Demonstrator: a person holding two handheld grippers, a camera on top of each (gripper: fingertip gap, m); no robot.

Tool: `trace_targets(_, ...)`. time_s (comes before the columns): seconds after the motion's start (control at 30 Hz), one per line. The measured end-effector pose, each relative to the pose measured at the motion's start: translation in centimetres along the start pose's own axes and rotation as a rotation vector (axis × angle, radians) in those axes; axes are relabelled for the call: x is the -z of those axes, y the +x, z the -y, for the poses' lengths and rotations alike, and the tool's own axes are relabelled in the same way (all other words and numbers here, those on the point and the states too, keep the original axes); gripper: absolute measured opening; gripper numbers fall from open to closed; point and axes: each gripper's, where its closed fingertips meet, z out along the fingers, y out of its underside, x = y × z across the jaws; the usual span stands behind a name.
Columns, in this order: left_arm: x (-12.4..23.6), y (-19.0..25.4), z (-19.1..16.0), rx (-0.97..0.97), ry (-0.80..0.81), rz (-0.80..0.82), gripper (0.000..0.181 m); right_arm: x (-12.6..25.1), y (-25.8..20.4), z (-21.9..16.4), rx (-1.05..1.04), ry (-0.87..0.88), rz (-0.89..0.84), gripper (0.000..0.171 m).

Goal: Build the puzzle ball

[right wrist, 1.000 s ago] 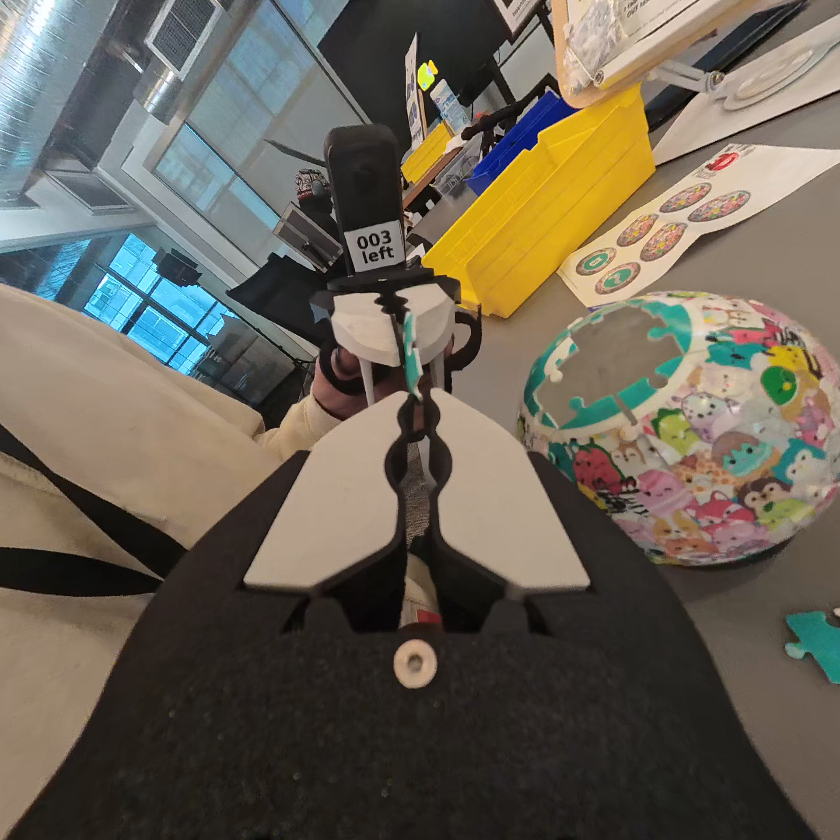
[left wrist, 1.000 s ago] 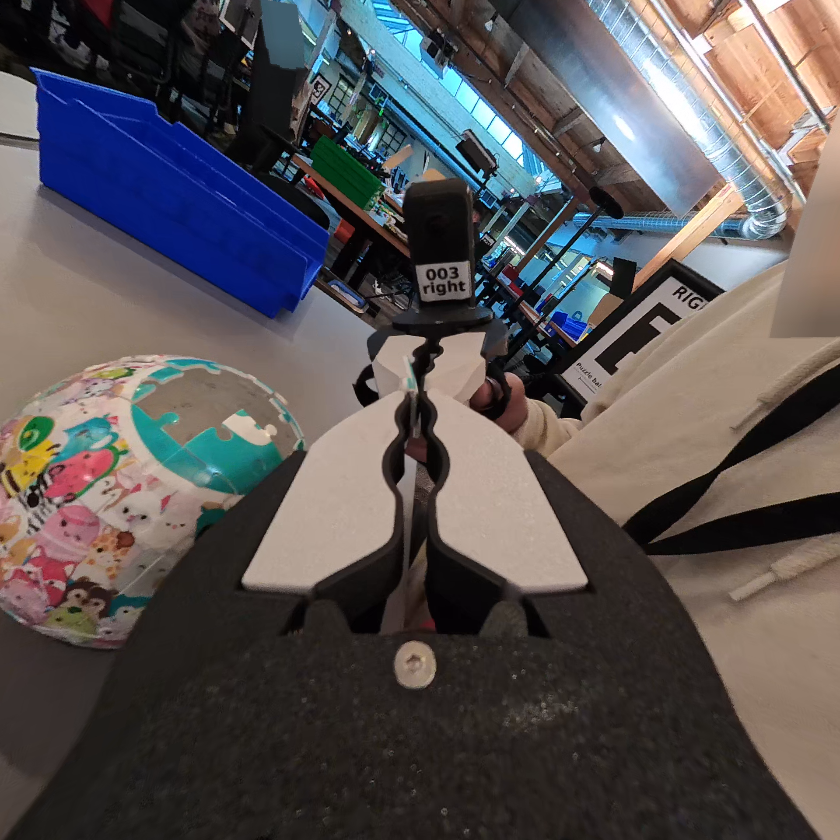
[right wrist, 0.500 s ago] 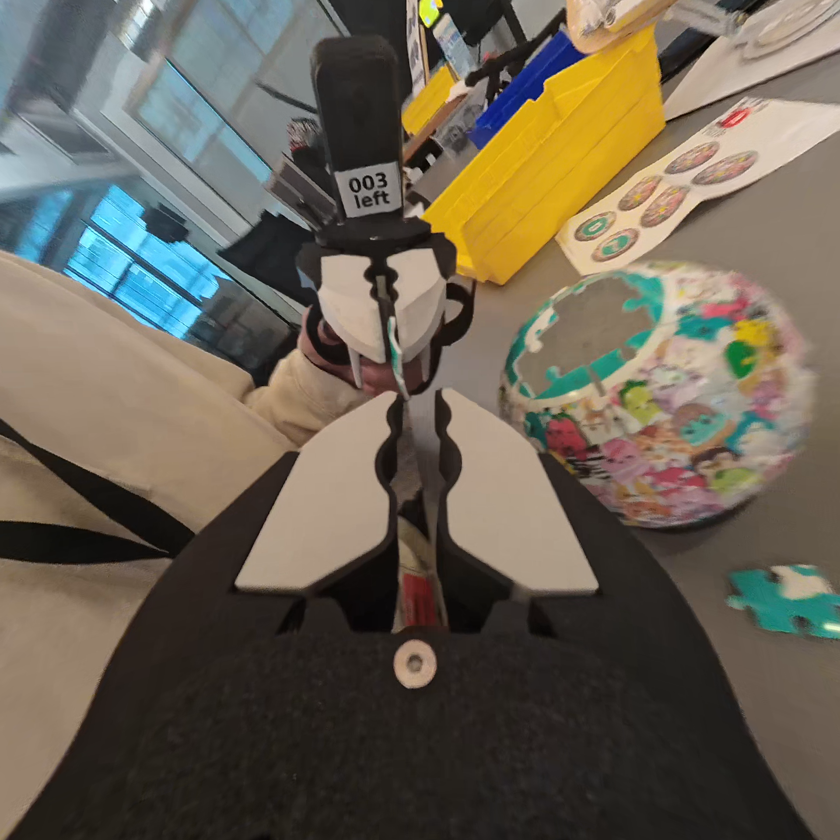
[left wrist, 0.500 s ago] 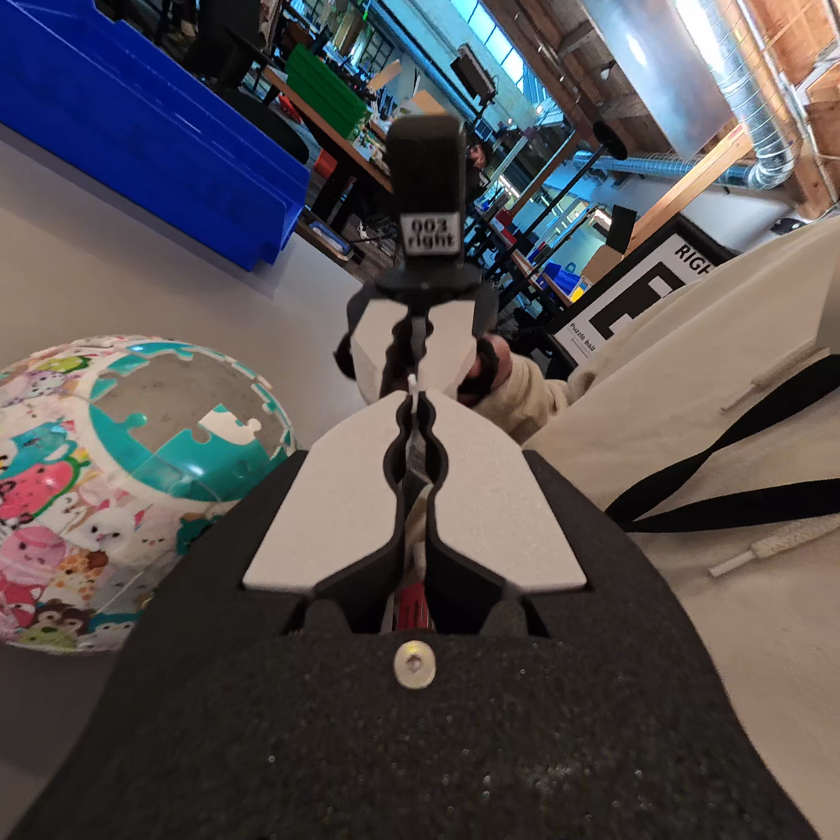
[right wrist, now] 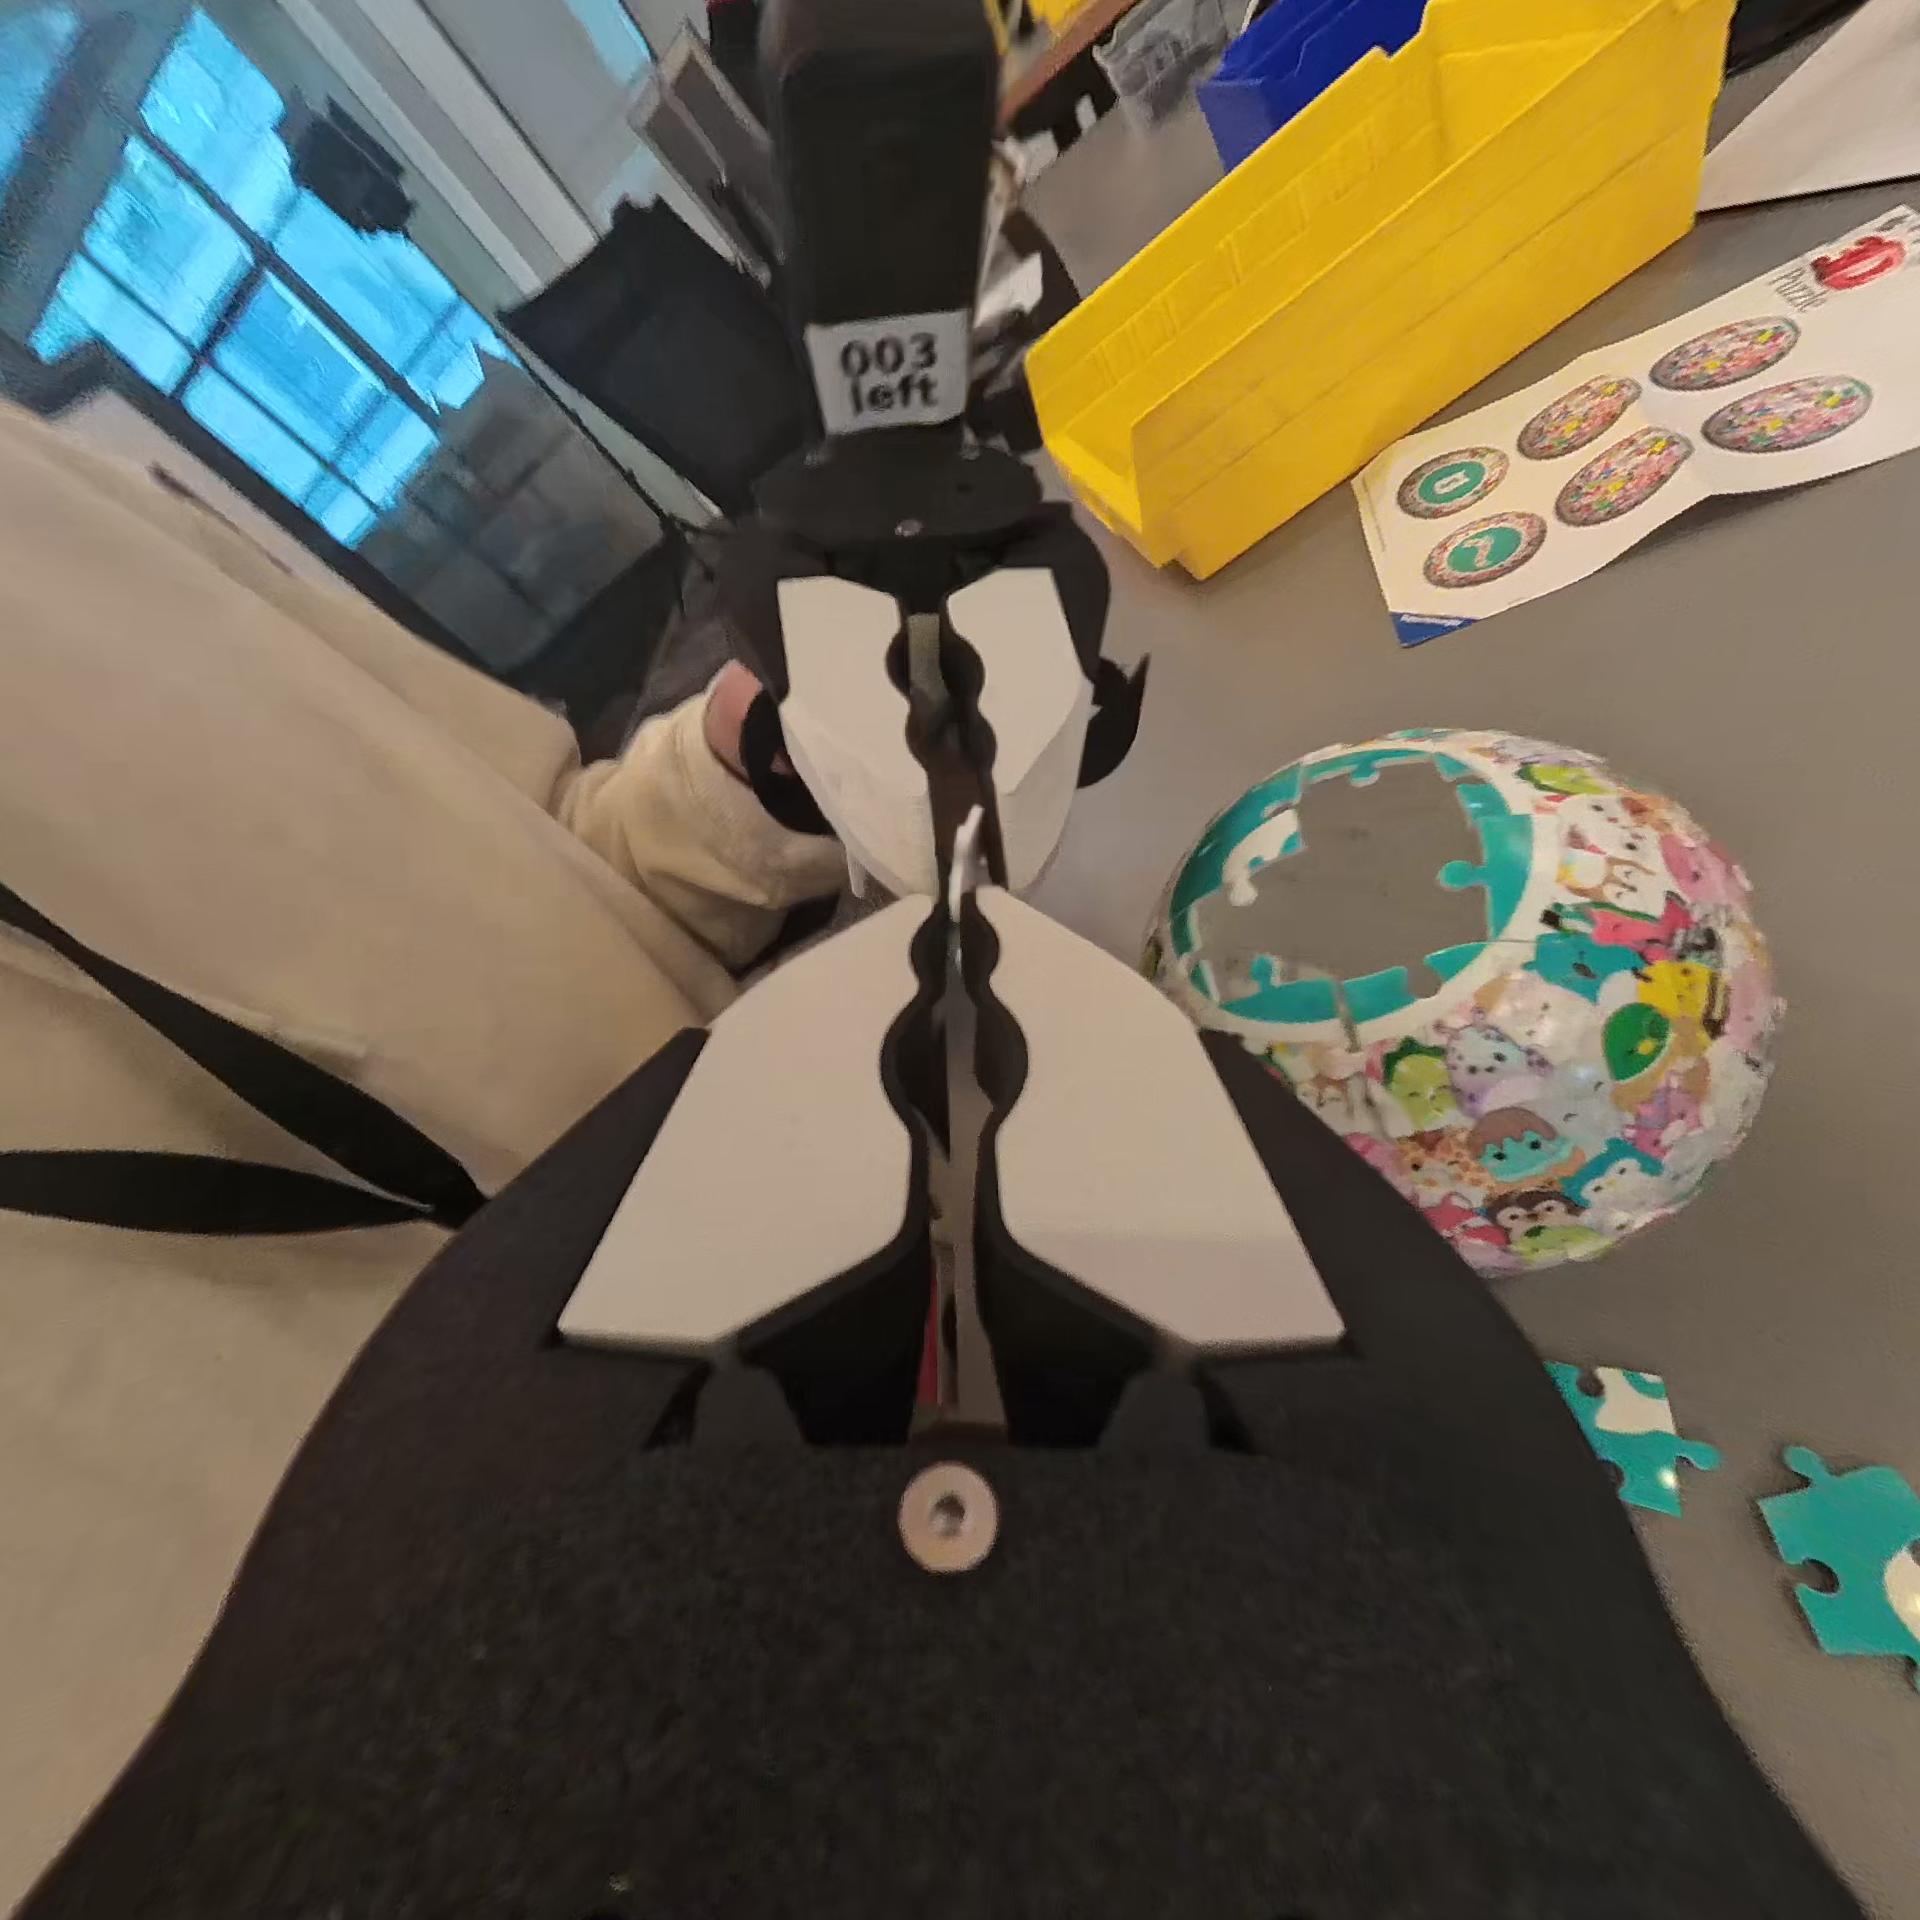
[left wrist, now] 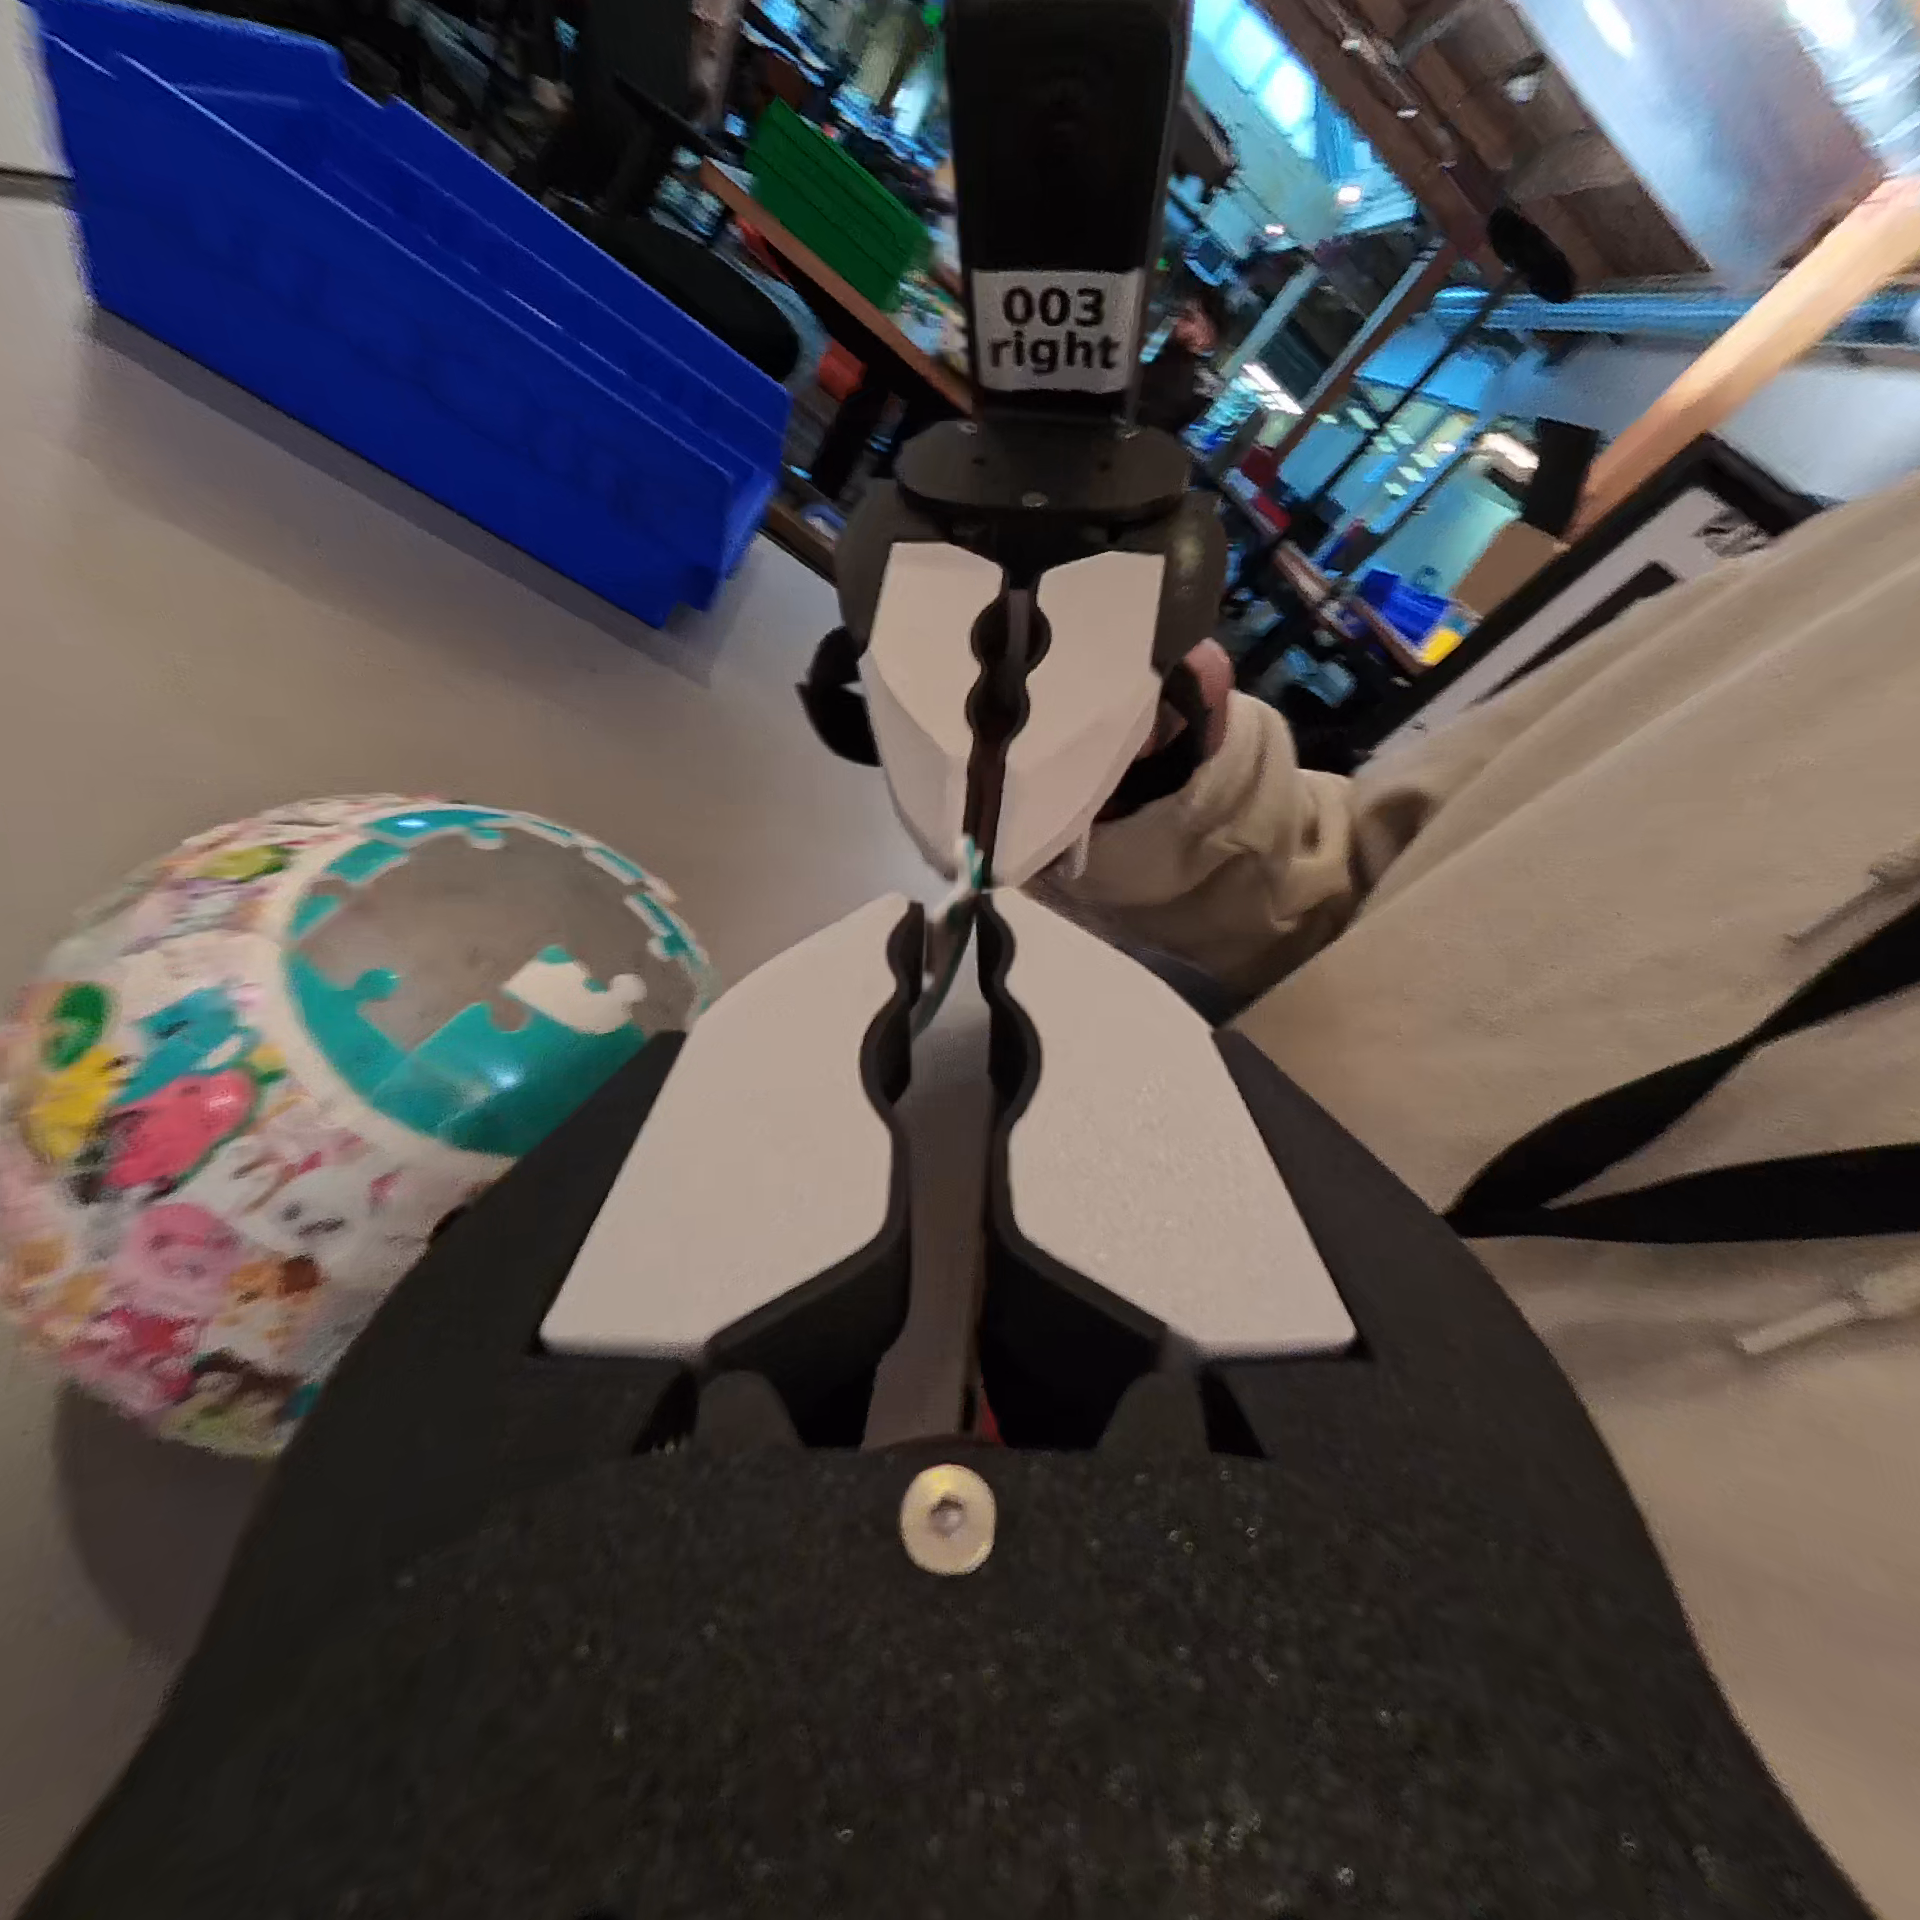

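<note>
Mid-handoff: left gripper [left wrist: 945, 920] jaws slightly parted around a teal puzzle piece [left wrist: 961, 883]; right gripper [right wrist: 961, 904] jaws pinch its other end. I'd seat one grip fully before releasing. Puzzle ball [right wrist: 1475, 997] sits alongside, loose pieces [right wrist: 1631, 1439] near the table's front edge, bins beyond.

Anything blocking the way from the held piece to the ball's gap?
Nothing visible. The piece is in the right gripper; the ball has its gap facing up, uncovered. Only the left gripper sits at the piece's far edge.
</note>
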Motion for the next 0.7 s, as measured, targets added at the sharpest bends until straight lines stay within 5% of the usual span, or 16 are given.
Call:
trace_targets(0.1,1.6,-2.3,0.4,-0.066,0.022,0.175,0.018,0.6,2.3,0.8,-0.097,0.033,-0.004,0.002)
trace_targets(0.2,2.7,-2.5,0.2,-0.107,0.025,0.227,0.001,0.3,3.8,0.3,-0.211,0.021,0.041,0.002)
trace_targets(0.37,2.6,-3.2,-1.3,-0.169,-0.037,0.338,0.0,-0.5,4.7,-0.5,-0.24,-0.005,0.028,0.002)
trace_targets(0.7,0.7,-3.6,-2.7,-0.23,-0.112,0.389,0.0,-0.4,5.4,-0.7,-0.239,0.018,-0.001,0.003)
